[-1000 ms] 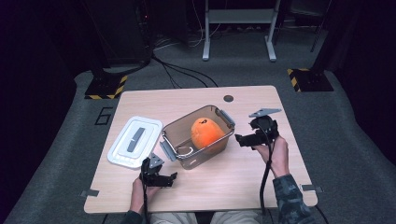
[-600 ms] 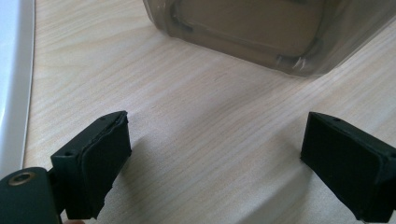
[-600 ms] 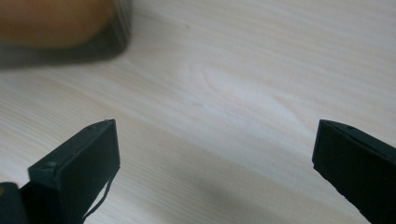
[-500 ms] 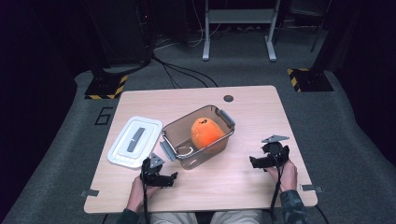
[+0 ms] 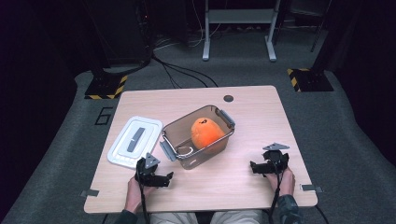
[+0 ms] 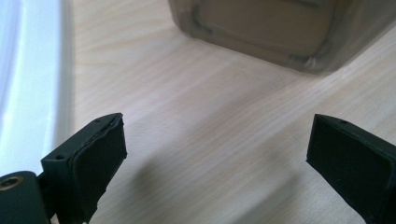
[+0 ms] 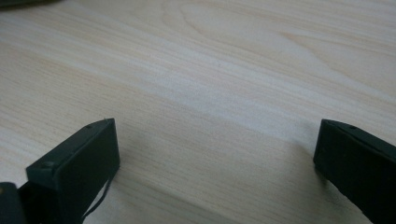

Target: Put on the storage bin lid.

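The left gripper (image 5: 164, 177) rests low over the near edge of the table (image 5: 252, 116), its jaws spread wide with only bare wood between them; they have just been opening a little further. In the left gripper view the two black pads (image 6: 100, 158) frame the tabletop, with a corner of the clear box (image 6: 280, 32) just ahead and the white lid (image 6: 28, 84) along the left edge. The right gripper (image 5: 254, 166) sits low at the table's near right side, well apart from the box, and its jaws also stand wide on nothing; the right gripper view shows plain wood grain between its pads (image 7: 88, 154).

Outward from the left gripper, the one clear plastic box (image 5: 198, 135) stands near the middle of the table, turned at an angle, with one grey latch handle at each short end, two in all. Inside it lies one orange, rounded thing (image 5: 207, 133) toward the far right end, with a small dark mark on top. A pale ring-like shape (image 5: 185, 150) shows at the box's near left end; what it is cannot be told. The one white lid (image 5: 134, 147), with a single grey strip along its middle, lies flat on the table just beside the box, on its left, off the container.

Farther back, one small dark round disc (image 5: 228, 98) sits in the tabletop near the far edge.
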{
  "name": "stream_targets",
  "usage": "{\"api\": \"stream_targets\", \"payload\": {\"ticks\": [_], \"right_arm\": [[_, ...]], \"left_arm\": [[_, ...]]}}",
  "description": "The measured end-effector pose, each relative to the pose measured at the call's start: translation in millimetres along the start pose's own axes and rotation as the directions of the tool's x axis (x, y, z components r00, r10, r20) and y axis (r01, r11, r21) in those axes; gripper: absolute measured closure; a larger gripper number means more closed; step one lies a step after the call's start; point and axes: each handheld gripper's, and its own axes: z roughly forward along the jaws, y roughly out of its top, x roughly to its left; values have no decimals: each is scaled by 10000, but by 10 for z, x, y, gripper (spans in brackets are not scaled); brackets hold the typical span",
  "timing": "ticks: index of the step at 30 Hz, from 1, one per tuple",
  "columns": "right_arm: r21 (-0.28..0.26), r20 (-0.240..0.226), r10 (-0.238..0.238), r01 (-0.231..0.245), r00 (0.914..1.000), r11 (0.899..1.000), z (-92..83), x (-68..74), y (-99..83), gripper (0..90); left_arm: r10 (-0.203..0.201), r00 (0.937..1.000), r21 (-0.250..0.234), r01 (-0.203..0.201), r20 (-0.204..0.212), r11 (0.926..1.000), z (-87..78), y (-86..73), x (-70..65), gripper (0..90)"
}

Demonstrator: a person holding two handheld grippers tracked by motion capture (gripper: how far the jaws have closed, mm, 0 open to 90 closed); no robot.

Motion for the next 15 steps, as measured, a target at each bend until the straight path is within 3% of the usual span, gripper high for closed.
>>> {"api": "stream_targets", "payload": {"ticks": [4,8,13,15], "right_arm": [[-469,43,-36,38,10000,9989,4,-3,-51,0],[-467,75,-33,37,10000,9989,6,0,-50,0],[-590,247,-135,149,9996,9981,-2,28,-56,0],[-576,264,-213,228,9994,9981,-7,30,-58,3]], "left_arm": [[-112,9995,-90,110,-307,9999,-106,51,156,43],[-394,9974,-218,381,-605,9990,-164,111,343,30],[-915,9922,-261,896,-847,9956,-172,197,660,13],[-1357,9870,-290,1336,-857,9906,-137,225,812,5]]}}
